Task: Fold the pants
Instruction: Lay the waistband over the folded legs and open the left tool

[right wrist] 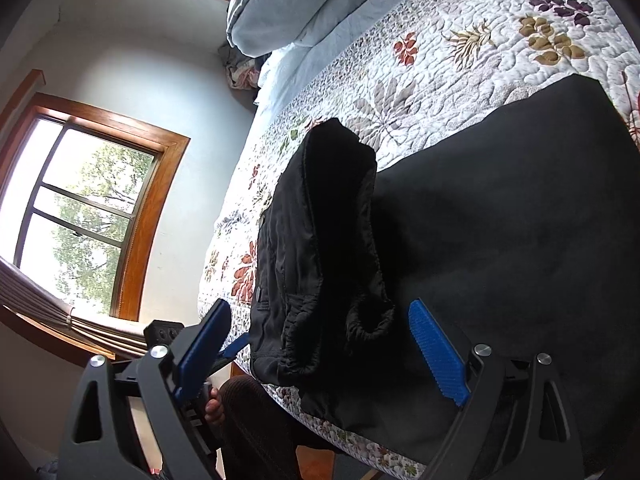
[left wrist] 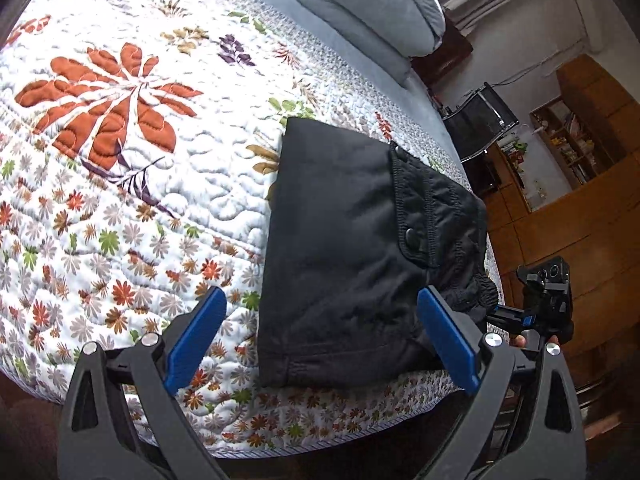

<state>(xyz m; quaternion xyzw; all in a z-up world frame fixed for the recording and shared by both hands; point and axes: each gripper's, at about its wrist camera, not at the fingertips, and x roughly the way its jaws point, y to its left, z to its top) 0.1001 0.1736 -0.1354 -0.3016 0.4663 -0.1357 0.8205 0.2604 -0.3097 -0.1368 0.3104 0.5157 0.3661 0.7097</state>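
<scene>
The black pants [left wrist: 344,240] lie folded into a compact bundle on the floral quilt [left wrist: 120,200], close to the bed's near edge. A pocket flap with a button [left wrist: 411,236] faces up on the right side. My left gripper [left wrist: 323,296] hovers over the bundle's near end, open, its blue pads [left wrist: 192,344] clear of the cloth. In the right wrist view the pants [right wrist: 500,220] fill the right half, and the elastic waistband part [right wrist: 320,248] bulges up. My right gripper [right wrist: 320,308] stands open astride that waistband part, its pads not pressing on it.
Grey-blue pillows and bedding [left wrist: 372,4] are piled at the bed's head. Beyond the bed's right side are wooden cabinets [left wrist: 580,208] and a black chair [left wrist: 480,120]. A wood-framed window [right wrist: 88,208] fills the wall. The right tool's camera housing [left wrist: 548,276] shows off the bed's edge.
</scene>
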